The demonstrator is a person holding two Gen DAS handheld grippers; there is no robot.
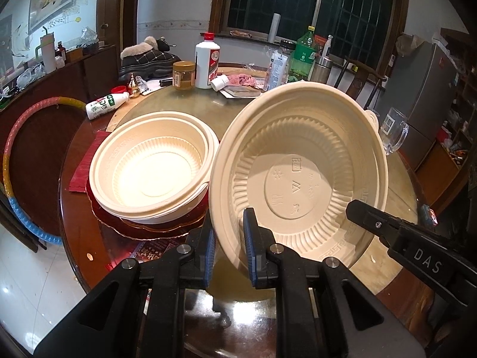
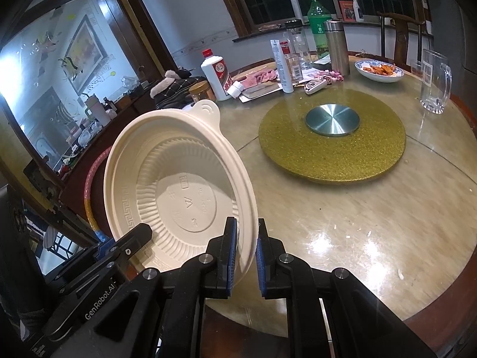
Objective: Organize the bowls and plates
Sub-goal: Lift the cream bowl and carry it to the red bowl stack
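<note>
A cream plastic bowl [image 1: 301,173] is held tilted above the table, its inside facing both cameras. My left gripper [image 1: 229,244] is shut on its near left rim. My right gripper [image 2: 246,253] is shut on its right rim, where the bowl [image 2: 179,185] shows again. The right gripper's finger [image 1: 375,223] also shows in the left wrist view. A stack of like cream bowls [image 1: 152,167] sits on a dark red plate [image 1: 155,228] at the table's left.
The round table [image 2: 328,208] carries a gold turntable [image 2: 334,149], a glass mug [image 2: 435,80], a dish of food [image 2: 378,70], bottles and jars at the back [image 1: 207,59]. A striped hoop [image 1: 18,155] leans at the left.
</note>
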